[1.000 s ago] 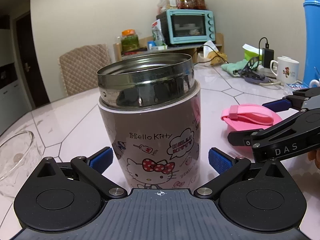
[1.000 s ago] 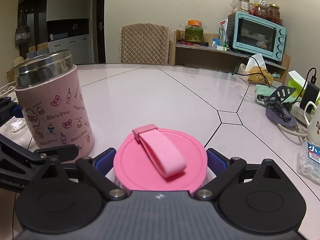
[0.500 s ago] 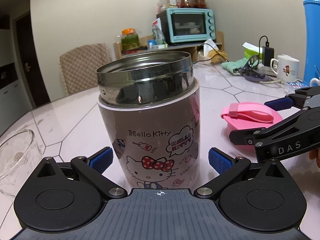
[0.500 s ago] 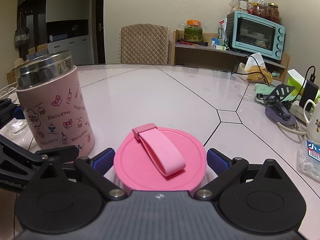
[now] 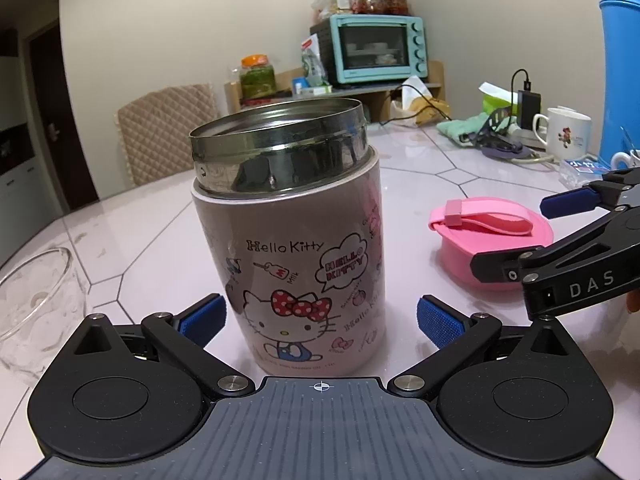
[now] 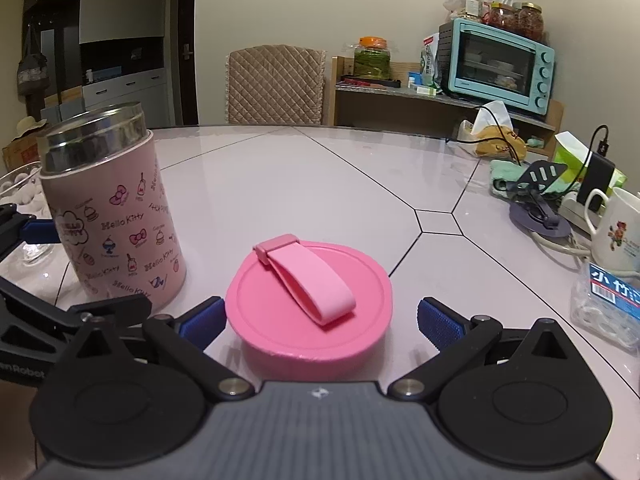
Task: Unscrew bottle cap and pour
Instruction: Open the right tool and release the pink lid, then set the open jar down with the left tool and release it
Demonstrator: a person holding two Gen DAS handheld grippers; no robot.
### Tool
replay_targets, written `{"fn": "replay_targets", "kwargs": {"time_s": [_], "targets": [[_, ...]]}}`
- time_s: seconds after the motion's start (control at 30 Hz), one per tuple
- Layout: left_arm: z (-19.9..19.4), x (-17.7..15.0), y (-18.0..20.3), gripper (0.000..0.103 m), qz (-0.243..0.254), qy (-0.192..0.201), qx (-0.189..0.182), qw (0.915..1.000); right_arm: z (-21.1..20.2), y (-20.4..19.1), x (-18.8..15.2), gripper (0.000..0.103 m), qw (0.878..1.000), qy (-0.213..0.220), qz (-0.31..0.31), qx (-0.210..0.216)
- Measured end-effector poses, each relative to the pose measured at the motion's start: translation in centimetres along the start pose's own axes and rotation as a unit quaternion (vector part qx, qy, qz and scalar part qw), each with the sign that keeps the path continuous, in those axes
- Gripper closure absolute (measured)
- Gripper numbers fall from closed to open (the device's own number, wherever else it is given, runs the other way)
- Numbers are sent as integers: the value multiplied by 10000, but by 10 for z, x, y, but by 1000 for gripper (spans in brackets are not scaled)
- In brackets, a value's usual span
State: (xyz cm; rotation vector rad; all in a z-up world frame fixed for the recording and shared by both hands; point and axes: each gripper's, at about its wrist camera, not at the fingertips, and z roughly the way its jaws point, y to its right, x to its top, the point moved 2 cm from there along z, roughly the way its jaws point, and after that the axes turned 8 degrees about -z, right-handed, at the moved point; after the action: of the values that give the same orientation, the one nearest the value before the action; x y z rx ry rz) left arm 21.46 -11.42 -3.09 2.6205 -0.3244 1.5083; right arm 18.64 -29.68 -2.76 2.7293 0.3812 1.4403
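A pink Hello Kitty jar [image 5: 304,264] with an open steel mouth stands upright on the table; it also shows in the right wrist view [image 6: 112,216]. My left gripper [image 5: 320,320] is open, its blue pads on either side of the jar's base, not touching. The pink cap [image 6: 308,296] with a strap lies flat on the table; it also shows in the left wrist view [image 5: 492,236]. My right gripper [image 6: 318,320] is open and just behind the cap, pads apart from it; it also shows in the left wrist view [image 5: 524,236].
A glass bowl [image 5: 36,300] stands left of the jar. At the right are a white mug [image 6: 616,228], a plastic packet [image 6: 604,304], a phone stand [image 6: 536,200] and cables. A blue flask [image 5: 620,64] stands far right. A chair [image 6: 276,84] is behind the table.
My right gripper has let go of the cap and drawn back a little; the cap now rests on the table. My left gripper has stayed open around the jar.
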Motion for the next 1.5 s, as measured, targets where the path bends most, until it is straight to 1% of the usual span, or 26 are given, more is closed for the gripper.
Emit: {"fn": "replay_targets", "kwargs": {"time_s": [0.1, 0.17, 0.4, 0.67, 0.77, 1.03, 1.5], "targets": [[-2, -2, 0, 0, 15, -3, 86, 10000, -6, 1, -1, 0, 10000, 37, 44, 16], [-3, -2, 0, 0, 29, 6, 153, 9999, -10, 1, -1, 0, 9999, 75, 100, 109], [-9, -4, 3, 0, 8, 43, 138, 9999, -22, -2, -2, 0, 9998, 146, 122, 83], [-17, -7, 4, 0, -63, 76, 272, 9996, -31, -2, -6, 0, 9997, 155, 161, 39], [-19, -8, 5, 0, -77, 64, 256, 9996, -36, -2, -8, 0, 9997, 167, 177, 27], [-32, -12, 6, 0, -178, 130, 406, 9989, -50, -6, -15, 0, 9996, 192, 213, 12], [-57, -20, 0, 0, -468, 240, 545, 9971, -71, -8, -28, 0, 9995, 227, 162, -142]]}}
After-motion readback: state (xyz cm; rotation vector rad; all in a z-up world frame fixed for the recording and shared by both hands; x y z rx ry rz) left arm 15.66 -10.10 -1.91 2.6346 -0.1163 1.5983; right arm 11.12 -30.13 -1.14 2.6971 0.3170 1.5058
